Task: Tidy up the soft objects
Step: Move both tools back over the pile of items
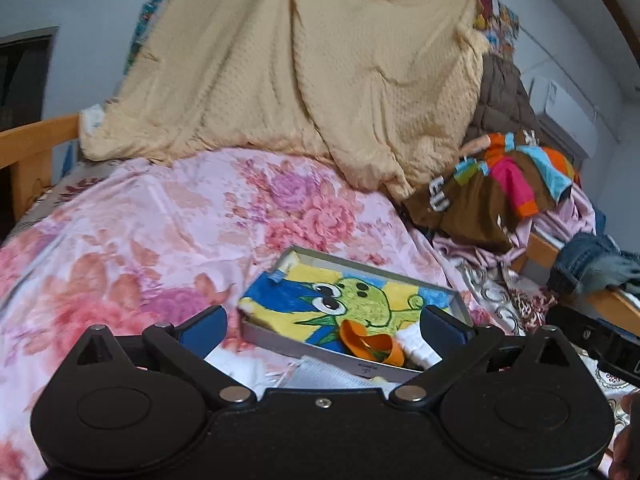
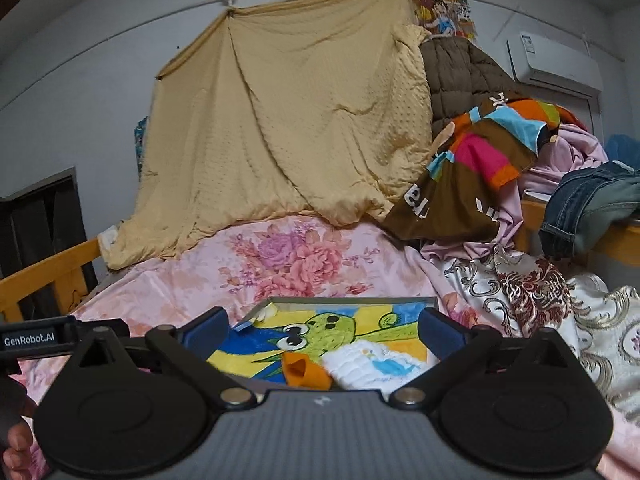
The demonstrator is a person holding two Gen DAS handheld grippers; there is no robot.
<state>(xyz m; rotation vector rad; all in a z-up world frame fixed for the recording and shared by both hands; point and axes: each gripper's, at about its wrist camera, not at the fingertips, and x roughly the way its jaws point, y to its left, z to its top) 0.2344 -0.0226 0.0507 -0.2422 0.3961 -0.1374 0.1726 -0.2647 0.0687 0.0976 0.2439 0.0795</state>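
A shallow grey box (image 1: 316,350) lies on the floral bed sheet, lined with a bright cartoon frog cloth (image 1: 352,300). An orange soft piece (image 1: 370,346) and a white folded cloth (image 2: 374,364) lie in its near end. The box also shows in the right wrist view (image 2: 352,300), with the orange piece (image 2: 306,372) beside the white cloth. My left gripper (image 1: 322,324) is open and empty, its blue pads astride the box. My right gripper (image 2: 322,326) is open and empty, just short of the box. A white item (image 1: 320,376) lies in front of the box.
A tan blanket (image 1: 288,64) hangs at the back of the bed. A pile of clothes with a brown multicolour garment (image 2: 476,168), pink fabric and jeans (image 2: 588,200) sits at the right. A patterned cloth (image 2: 532,292) lies right of the box. Wooden bed rails (image 1: 28,148) run along the left.
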